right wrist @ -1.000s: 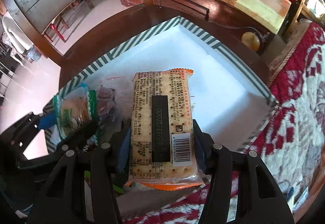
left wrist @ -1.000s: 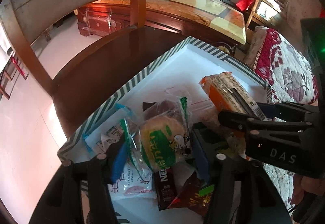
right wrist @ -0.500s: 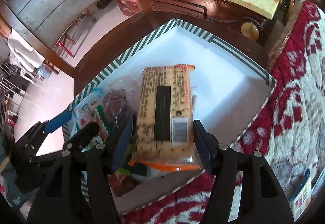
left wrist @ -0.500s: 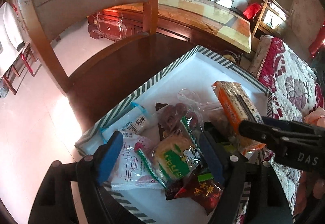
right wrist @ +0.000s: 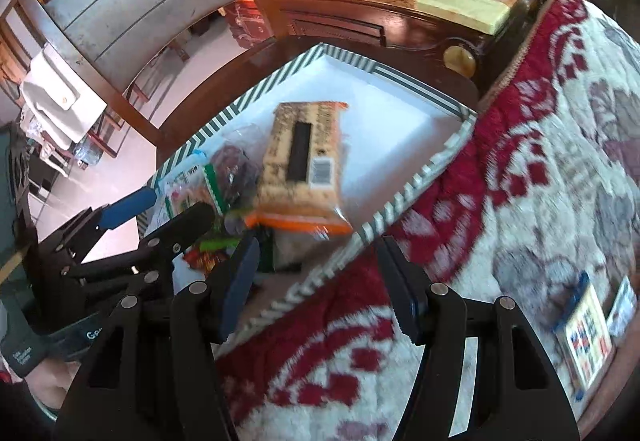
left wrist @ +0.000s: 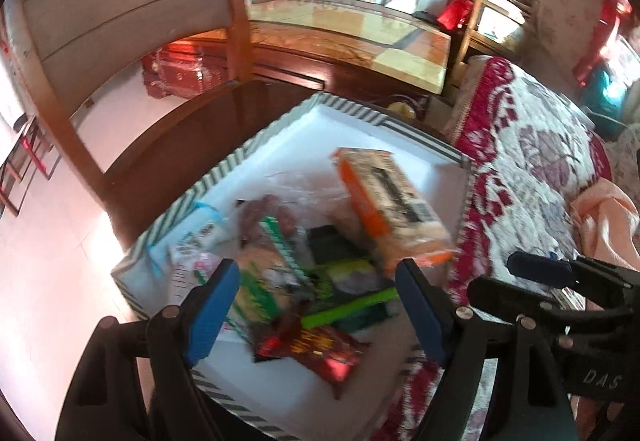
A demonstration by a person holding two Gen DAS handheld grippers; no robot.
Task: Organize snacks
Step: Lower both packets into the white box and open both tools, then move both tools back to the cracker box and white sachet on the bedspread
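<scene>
A green-striped box point(left wrist: 224, 169) with a white inside holds several snack packs. The orange cracker pack point(left wrist: 392, 209) lies tilted on the heap at the right. The green-and-white bun packet point(left wrist: 264, 273) lies at the near left, with a red packet point(left wrist: 316, 349) in front of it. My left gripper point(left wrist: 316, 289) hovers open above the heap, gripping nothing. My right gripper point(right wrist: 318, 261) stands open over the box's near rim point(right wrist: 416, 189), back from the cracker pack point(right wrist: 304, 165). In the right wrist view the left gripper point(right wrist: 164, 211) is at the left.
The box rests on a dark round wooden table point(left wrist: 168, 145) with a wooden chair back point(left wrist: 120, 1) behind it. A red-and-white quilt point(right wrist: 540, 145) lies to the right, with small boxes point(right wrist: 584, 329) on it. A glass-topped cabinet point(left wrist: 360, 37) runs along the back.
The left gripper let go of the bun packet, the right of the cracker pack. Both opened and drew back and up; the packs now lie in the box.
</scene>
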